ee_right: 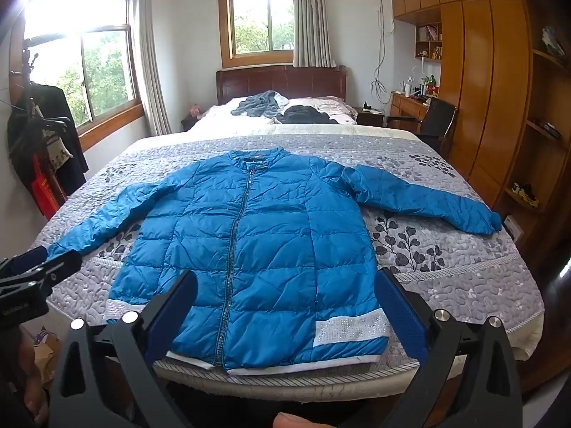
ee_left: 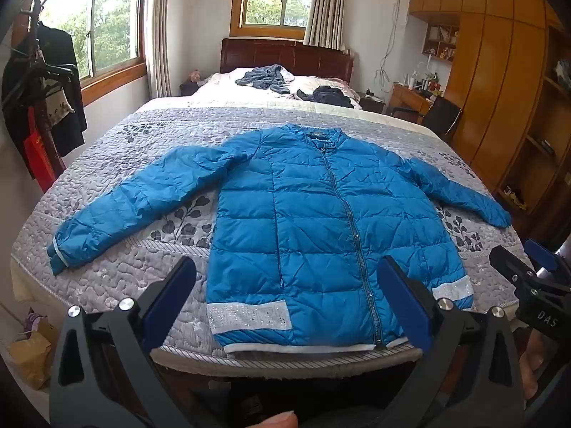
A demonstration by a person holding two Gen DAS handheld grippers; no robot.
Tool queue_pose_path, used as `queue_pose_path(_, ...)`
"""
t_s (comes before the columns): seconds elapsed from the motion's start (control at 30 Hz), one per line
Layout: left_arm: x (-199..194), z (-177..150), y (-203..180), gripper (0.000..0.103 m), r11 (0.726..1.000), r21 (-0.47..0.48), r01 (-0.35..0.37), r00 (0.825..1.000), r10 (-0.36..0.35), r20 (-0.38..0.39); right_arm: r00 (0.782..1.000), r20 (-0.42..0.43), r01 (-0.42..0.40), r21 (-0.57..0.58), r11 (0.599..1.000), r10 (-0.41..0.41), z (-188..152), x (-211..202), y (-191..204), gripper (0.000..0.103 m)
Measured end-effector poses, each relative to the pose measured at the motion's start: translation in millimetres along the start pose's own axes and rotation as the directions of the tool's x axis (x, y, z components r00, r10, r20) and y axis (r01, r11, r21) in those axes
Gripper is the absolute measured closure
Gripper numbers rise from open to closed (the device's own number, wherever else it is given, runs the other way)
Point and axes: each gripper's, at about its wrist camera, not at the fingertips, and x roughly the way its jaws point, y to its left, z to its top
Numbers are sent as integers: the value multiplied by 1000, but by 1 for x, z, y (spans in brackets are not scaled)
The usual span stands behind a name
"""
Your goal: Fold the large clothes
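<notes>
Left cuff of the jacket (ee_right: pixel 249 249) hidden behind the left gripper (ee_right: pixel 32 267) in the right wrist view. Right gripper (ee_left: pixel 535 278) cut off by the left wrist frame's edge. Hem partly covered by blue fingers (ee_left: pixel 171 299). Collar label too small to read. Shelf (ee_right: pixel 428 41) items blurred.

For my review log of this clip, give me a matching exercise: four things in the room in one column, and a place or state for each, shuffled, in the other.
Things:
1. blue jacket
2. grey garment
3. left gripper
4. dark coat

Places or states:
A. hangs on the rack beside the window
B. open, short of the hem, holding nothing
C. spread flat on the quilt, zipped, both sleeves out
D. crumpled near the headboard

Pairs: 1-C, 2-D, 3-B, 4-A
</notes>
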Motion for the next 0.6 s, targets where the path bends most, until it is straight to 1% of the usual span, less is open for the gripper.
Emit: queue_pose_path(0.6,-1,1,-1,3,1000,4,-4,1000,4,3,1000,-2,4,-2,1000,-4,0,0,0,4)
